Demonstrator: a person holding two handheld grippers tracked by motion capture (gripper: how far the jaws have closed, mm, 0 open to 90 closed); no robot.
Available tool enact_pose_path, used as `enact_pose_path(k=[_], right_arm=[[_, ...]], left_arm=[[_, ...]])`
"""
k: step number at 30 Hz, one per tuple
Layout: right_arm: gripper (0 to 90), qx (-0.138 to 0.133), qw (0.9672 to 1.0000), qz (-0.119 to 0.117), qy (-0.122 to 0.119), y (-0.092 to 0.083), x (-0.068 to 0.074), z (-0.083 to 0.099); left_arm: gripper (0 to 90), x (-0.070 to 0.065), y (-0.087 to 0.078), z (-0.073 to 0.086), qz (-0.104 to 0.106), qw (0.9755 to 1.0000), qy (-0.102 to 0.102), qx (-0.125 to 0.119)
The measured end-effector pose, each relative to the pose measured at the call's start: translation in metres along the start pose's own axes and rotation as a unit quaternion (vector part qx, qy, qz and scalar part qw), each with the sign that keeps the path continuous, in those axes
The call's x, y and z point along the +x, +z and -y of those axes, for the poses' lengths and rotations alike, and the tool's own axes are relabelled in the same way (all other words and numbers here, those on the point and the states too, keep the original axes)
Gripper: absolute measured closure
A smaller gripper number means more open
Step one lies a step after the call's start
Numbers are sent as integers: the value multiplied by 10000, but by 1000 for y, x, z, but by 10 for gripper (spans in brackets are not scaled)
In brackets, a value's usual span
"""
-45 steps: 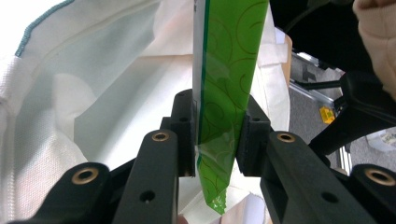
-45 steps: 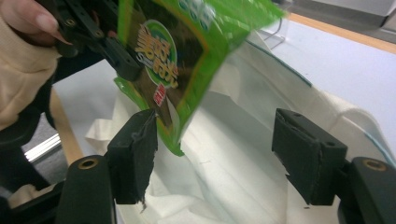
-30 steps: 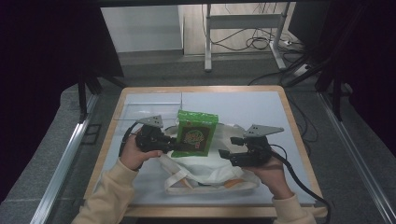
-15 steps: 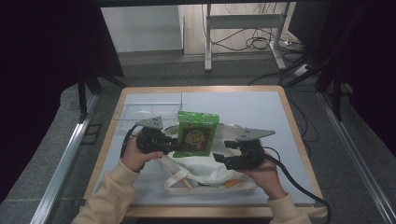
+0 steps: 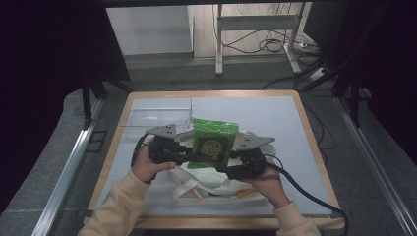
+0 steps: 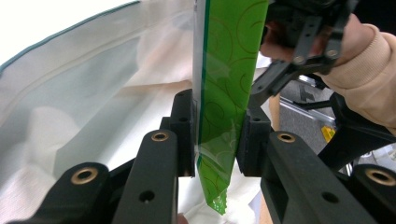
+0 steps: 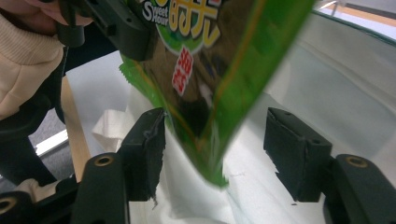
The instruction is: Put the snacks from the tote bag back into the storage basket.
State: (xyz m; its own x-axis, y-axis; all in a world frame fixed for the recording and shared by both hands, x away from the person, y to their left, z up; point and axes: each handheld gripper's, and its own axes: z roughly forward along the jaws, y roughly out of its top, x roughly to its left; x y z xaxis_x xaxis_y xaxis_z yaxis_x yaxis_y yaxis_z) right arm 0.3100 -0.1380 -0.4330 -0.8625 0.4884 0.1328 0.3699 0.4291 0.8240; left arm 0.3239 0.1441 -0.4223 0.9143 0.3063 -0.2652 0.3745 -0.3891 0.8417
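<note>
**Green snack packet held upright over a cloth bag**

Seen from the high view: green snack packet standing upright above the pale cloth bag, at the middle of the grey-topped table. Flanked by both tools, left gripper at its left edge, right gripper at its lower right.

In the left gripper view: left gripper clamped on the packet, both black jaws pressed against the thin sealed edge, serrated bottom corner poking out below them. Cloth bag spread behind. Other hand and its tool just beyond the packet.

In the right gripper view: right gripper with jaws spread wide, packet hanging tilted between them, its lower corner near the left jaw, well apart from the right one. Whether touching the left jaw, cannot tell. White cloth of the bag beneath and behind.
</note>
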Motion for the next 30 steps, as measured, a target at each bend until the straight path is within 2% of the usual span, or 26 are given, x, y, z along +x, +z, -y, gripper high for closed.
enact_pose_path(k=[3,6,10,15,17,19,22,25,30], right_arm=[[526,-28,9997,-219,-90,1,0,-1],[582,47,9995,-266,-172,2,0,0],[679,-36,9987,-498,-44,1,-4,2],[725,-7,9977,-681,-29,1,-7,2],[729,10,9977,-683,-44,0,-7,2],[731,95,9983,-565,-87,0,-7,2],[732,194,9984,-510,-115,-1,-8,3],[732,239,9987,-429,-138,-2,-8,2],[732,424,9984,-322,-207,-3,-10,2]], left_arm=[[727,-1,1,-1,-6,10000,41,30],[723,3,2,2,47,10000,24,40],[670,7,2,5,12,10000,-15,-30],[626,9,5,7,-32,10000,-3,-32],[582,9,6,7,-112,9999,-10,-59],[495,8,5,7,-251,9996,-39,-100],[423,11,1,8,-382,9991,-69,-175],[403,12,-6,7,-424,9987,-82,-267],[382,12,-18,0,-540,9979,25,-346]])
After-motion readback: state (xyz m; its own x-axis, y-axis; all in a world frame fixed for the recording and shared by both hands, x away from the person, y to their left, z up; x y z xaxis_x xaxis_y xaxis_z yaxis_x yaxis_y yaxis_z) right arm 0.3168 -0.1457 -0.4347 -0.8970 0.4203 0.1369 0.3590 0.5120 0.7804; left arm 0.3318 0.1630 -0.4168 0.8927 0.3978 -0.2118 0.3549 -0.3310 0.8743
